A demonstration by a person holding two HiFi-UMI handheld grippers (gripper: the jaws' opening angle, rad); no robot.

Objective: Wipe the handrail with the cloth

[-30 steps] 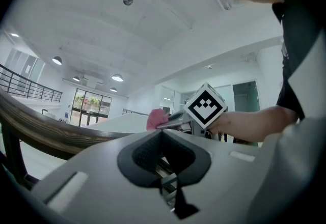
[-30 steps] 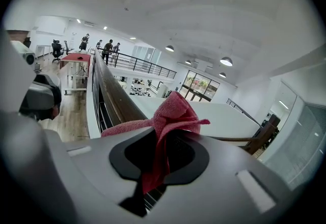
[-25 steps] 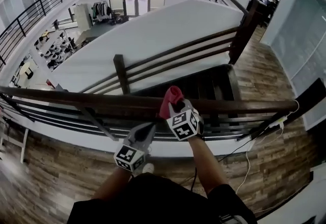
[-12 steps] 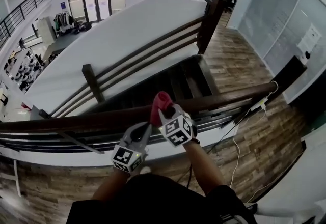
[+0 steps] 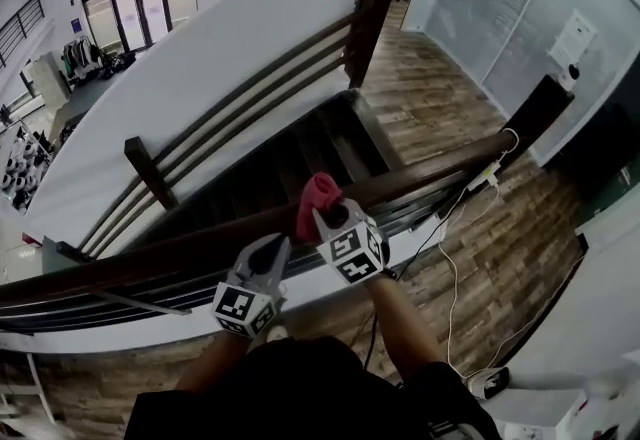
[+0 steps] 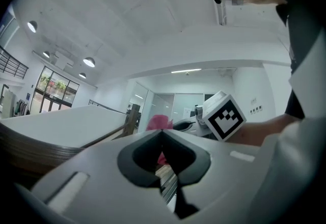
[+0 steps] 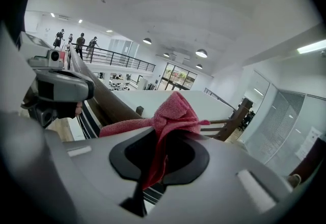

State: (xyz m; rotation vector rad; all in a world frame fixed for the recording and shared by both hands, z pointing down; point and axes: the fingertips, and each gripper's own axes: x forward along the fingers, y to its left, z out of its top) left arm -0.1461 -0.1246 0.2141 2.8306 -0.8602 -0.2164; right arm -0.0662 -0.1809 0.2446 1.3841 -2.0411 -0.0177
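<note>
Red terry cloth (image 5: pixel 320 196) sits bunched on top of the dark wooden handrail (image 5: pixel 170 253), pinched in the right gripper (image 5: pixel 336 215), whose jaws are clamped on a fold of it — the rest spills out over the jaw tips and onto the rail. The left gripper (image 5: pixel 272 250) hangs just beside it on the near side of the rail, jaws together with nothing between them.

Judged from this, the wipe is under way around the middle of the rail. No streak or dust line shows which part is done, so long stretches toward either end may both be left.

The rail is smooth and slightly glossy, running slantwise above thin horizontal bars. Beyond it a stairwell (image 5: pixel 300 163) with dark steps drops away beside a white sloping wall, up to a heavy newel post (image 5: pixel 365 18). Wood-plank floor (image 5: pixel 520 228) carries a loose white cable (image 5: pixel 455 258) — and glass partitions (image 5: pixel 500 8) close the right side.
</note>
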